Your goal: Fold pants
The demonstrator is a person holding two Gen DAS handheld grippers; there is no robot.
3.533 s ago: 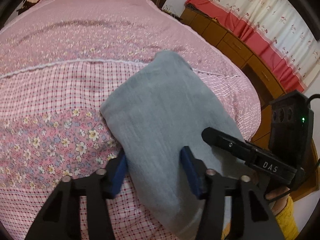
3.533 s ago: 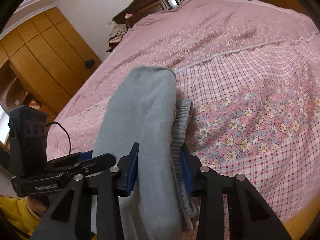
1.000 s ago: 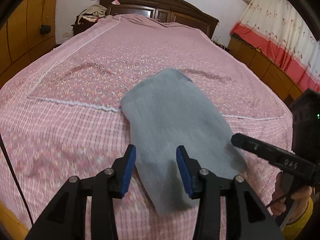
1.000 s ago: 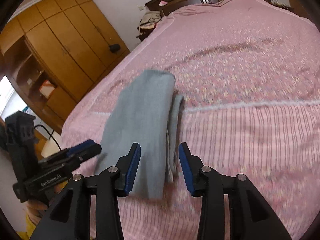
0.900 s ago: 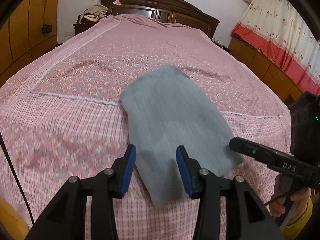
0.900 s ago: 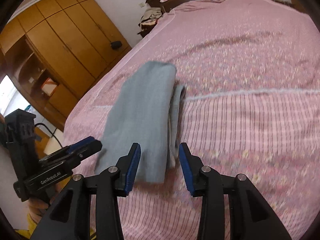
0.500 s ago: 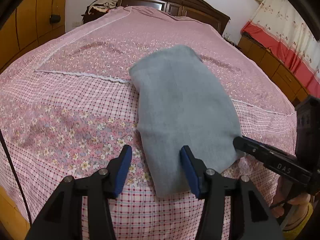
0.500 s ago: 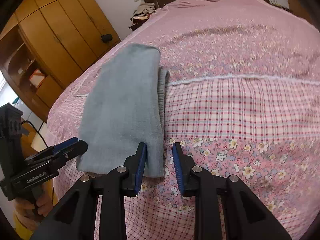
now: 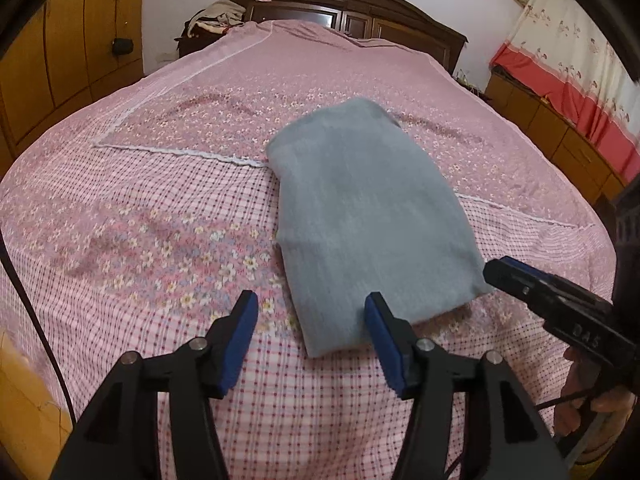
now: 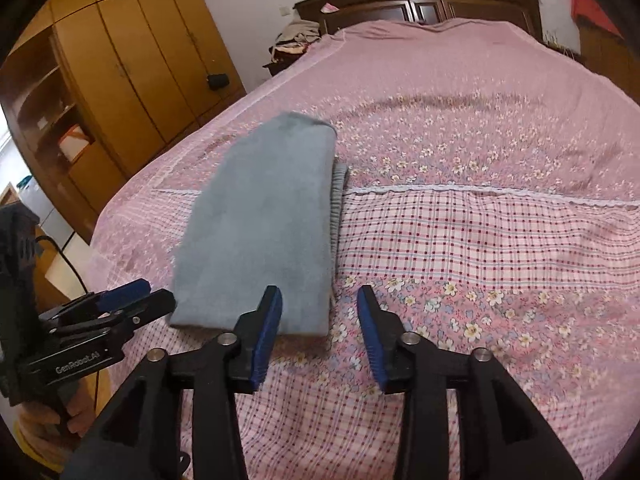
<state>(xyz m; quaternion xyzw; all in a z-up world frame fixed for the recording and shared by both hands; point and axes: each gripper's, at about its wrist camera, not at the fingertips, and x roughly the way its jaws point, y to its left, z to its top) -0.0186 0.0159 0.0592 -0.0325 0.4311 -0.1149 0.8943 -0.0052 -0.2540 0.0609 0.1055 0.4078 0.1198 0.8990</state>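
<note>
The grey-blue pants [image 9: 368, 216] lie folded into a flat oblong on the pink bedspread [image 9: 140, 240]. My left gripper [image 9: 311, 308] hovers at their near left corner, its jaws opening, and the blue pads [image 9: 240, 332] press on nothing. In the right wrist view the pants [image 10: 264, 216] show a ribbed waistband along their right side. My right gripper [image 10: 319, 300] hangs over the near right corner, its jaws also opening, with only bedspread and that corner seen between them. Each gripper appears in the other's view: the right gripper [image 9: 516, 276] and the left gripper [image 10: 132, 300].
The bed fills both views, with a dark wooden headboard [image 9: 360, 4] at the far end and a clothes pile [image 9: 216, 16] beside it. An orange wardrobe [image 10: 132, 60] stands on the left, low cabinets and a red-trimmed curtain [image 9: 580, 60] on the right. A person's hand [image 9: 580, 412] holds the right gripper's handle.
Both grippers held the pants between their pads seconds ago and have let go. The pants now lie flat, both grippers have drawn back to the near end, and their jaws stand wider.
</note>
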